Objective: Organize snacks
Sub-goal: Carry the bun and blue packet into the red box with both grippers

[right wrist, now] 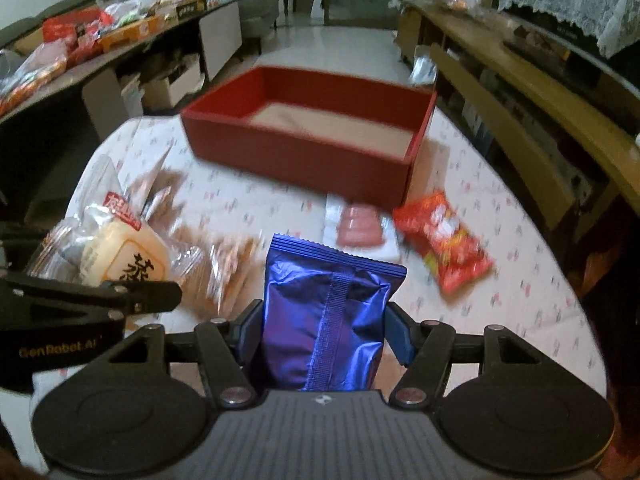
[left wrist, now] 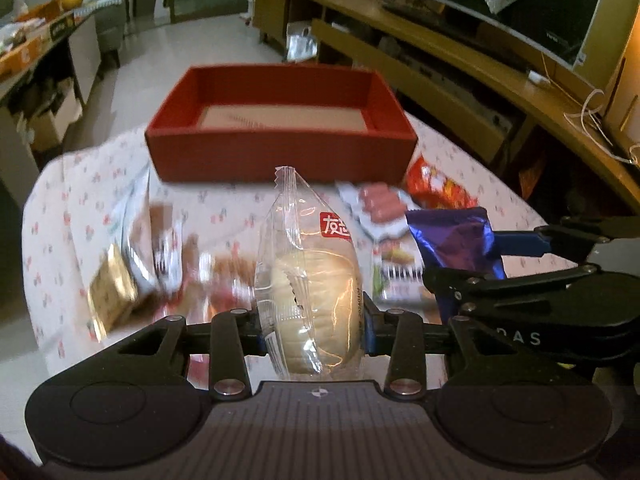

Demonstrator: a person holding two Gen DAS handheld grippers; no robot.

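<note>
My left gripper [left wrist: 314, 326] is shut on a clear packet of pale steamed cake [left wrist: 316, 300] and holds it above the table. My right gripper [right wrist: 324, 332] is shut on a shiny blue snack bag [right wrist: 324, 320], also lifted. The right gripper and blue bag also show in the left wrist view [left wrist: 452, 240]; the cake packet shows in the right wrist view [right wrist: 120, 256]. An open red box [left wrist: 280, 128] [right wrist: 312, 140] stands ahead on the far side of the table, its inside showing only the bare floor.
On the flowered tablecloth [right wrist: 248, 204] lie a pink sausage pack [right wrist: 360, 226], a red snack bag [right wrist: 444, 240] and several blurred packets on the left [left wrist: 132, 256]. Wooden shelving [left wrist: 460, 52] runs along the right; a cluttered counter [right wrist: 80, 52] along the left.
</note>
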